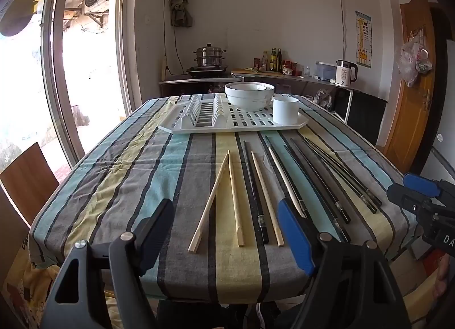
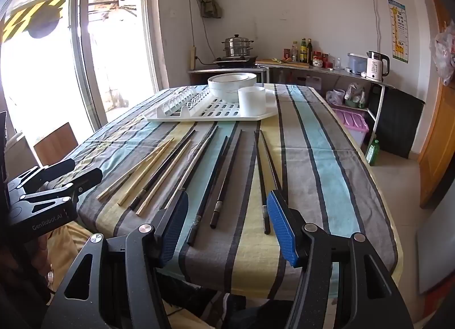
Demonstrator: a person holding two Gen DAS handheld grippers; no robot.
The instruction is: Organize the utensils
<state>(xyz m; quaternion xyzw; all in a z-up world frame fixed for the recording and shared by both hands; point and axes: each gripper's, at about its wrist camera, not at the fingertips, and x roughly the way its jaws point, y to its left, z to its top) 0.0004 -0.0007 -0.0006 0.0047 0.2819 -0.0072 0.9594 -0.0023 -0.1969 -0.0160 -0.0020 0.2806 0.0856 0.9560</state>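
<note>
Several wooden chopsticks (image 1: 233, 201) and several black chopsticks (image 1: 321, 181) lie side by side on the striped tablecloth. They also show in the right wrist view, wooden chopsticks (image 2: 148, 169) to the left and black chopsticks (image 2: 224, 169) to the right. My left gripper (image 1: 227, 229) is open and empty, at the near ends of the wooden ones. My right gripper (image 2: 227, 220) is open and empty, at the near ends of the black ones. A white cup (image 1: 285, 111) stands on the white drying rack (image 1: 199, 127) behind the chopsticks.
White bowls (image 1: 248, 95) are stacked on the rack next to the cup. A wooden chair (image 1: 27, 178) stands at the table's left. A counter with a steamer pot (image 1: 210, 57), bottles and a kettle (image 1: 344, 73) runs along the back wall.
</note>
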